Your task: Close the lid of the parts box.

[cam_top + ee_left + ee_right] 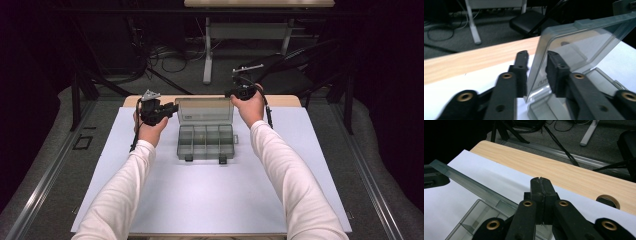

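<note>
At table centre sits a clear compartment box (206, 141), lid (205, 110) standing upright, long axis running left to right. Left gripper (537, 65) straddles the lid's edge, jaws parted. Right gripper (541, 188) is clenched by the lid's other end. Closing it calls for even, gentle pressure from both sides.
</note>
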The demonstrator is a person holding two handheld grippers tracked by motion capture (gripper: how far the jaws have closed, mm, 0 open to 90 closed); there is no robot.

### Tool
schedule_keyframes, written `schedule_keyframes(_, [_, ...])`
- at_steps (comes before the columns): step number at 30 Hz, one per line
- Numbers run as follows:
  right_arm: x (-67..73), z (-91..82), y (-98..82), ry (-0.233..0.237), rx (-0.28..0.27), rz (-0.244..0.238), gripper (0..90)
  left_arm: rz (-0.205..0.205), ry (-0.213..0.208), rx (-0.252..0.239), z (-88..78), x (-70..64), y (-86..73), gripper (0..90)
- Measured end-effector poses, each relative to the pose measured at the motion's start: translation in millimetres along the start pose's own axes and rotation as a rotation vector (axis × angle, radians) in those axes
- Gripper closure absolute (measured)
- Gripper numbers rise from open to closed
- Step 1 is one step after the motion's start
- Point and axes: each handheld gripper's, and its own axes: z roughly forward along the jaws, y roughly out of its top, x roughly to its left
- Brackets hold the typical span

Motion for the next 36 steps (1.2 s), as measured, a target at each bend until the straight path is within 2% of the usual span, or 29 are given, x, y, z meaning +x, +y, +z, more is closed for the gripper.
schedule_keyframes(3, [1.5,-0.7,-3.4,0.010,0.007,-0.001,90.0,0.019,0.000,0.022,-13.2,-1.9,-4.1,63.8])
schedule_keyframes(6, [3.9,-2.3,-7.5,0.024,0.010,-0.008,90.0,0.005,0.004,0.046,-25.8,-5.7,-10.4,67.8])
schedule_keyframes(7, [4.5,-2.9,-8.8,0.026,0.013,-0.012,90.0,-0.017,-0.008,0.076,-29.6,-7.3,-11.4,73.5])
schedule_keyframes(10, [6.3,-6.0,-12.8,0.043,0.013,-0.014,90.0,-0.072,-0.075,0.098,-34.5,-12.0,-16.2,88.4])
schedule_keyframes(11, [6.9,-7.1,-14.5,0.050,0.017,-0.012,90.0,-0.092,-0.093,0.102,-33.9,-14.0,-17.9,89.9])
schedule_keyframes(15, [9.7,-10.2,-24.2,0.076,0.028,-0.021,90.0,-0.099,-0.144,0.134,-30.6,-22.6,-21.7,90.0])
schedule_keyframes(19, [16.0,-12.2,-37.7,0.107,0.053,-0.036,90.0,-0.099,-0.165,0.139,-27.7,-31.5,-28.2,90.0])
schedule_keyframes(27, [26.0,-12.7,-79.0,0.182,0.107,-0.057,90.0,-0.091,-0.193,0.181,-25.4,-42.0,-56.5,90.0])
schedule_keyframes(31, [24.4,-12.7,-94.2,0.207,0.107,-0.034,90.0,-0.077,-0.193,0.217,-27.5,-44.3,-72.2,90.0])
schedule_keyframes(36, [19.6,-10.3,-108.3,0.222,0.121,0.000,90.0,-0.079,-0.210,0.225,-38.9,-48.7,-88.8,90.0])
